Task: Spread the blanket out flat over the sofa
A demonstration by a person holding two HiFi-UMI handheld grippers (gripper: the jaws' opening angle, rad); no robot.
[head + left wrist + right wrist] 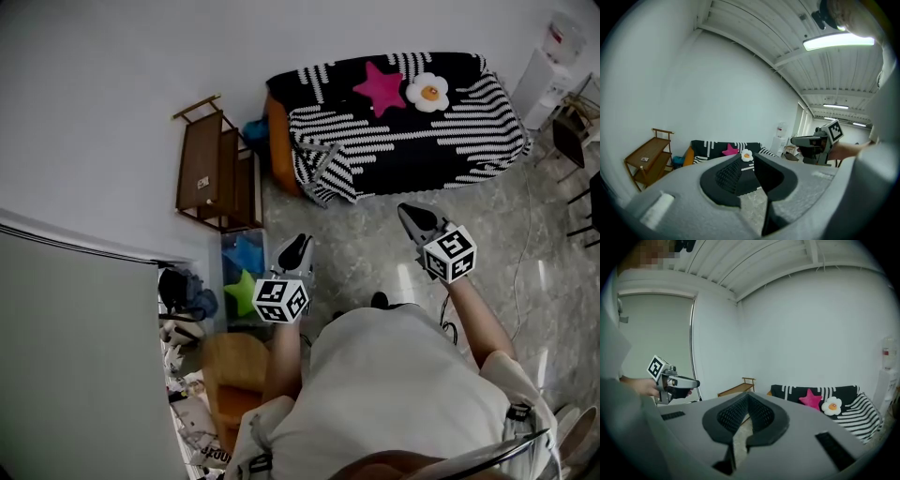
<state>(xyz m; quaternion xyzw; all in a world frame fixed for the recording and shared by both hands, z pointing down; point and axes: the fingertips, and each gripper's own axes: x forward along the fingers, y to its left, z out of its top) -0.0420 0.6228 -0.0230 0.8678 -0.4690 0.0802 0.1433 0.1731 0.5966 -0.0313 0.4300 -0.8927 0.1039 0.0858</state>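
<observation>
Left gripper (302, 240) empty, wooden rack (214, 169) beside sofa (280, 148)

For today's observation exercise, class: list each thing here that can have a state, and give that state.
black-and-white blanket: covers the sofa, one front corner rumpled.
star cushion: lying on the blanket.
flower cushion: lying beside the star cushion.
left gripper: jaws apart, empty.
right gripper: jaws together, empty.
wooden shelf unit: standing upright.

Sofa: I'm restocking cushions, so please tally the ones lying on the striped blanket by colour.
Pink star cushion: 1
White flower cushion: 1
Total: 2
</observation>
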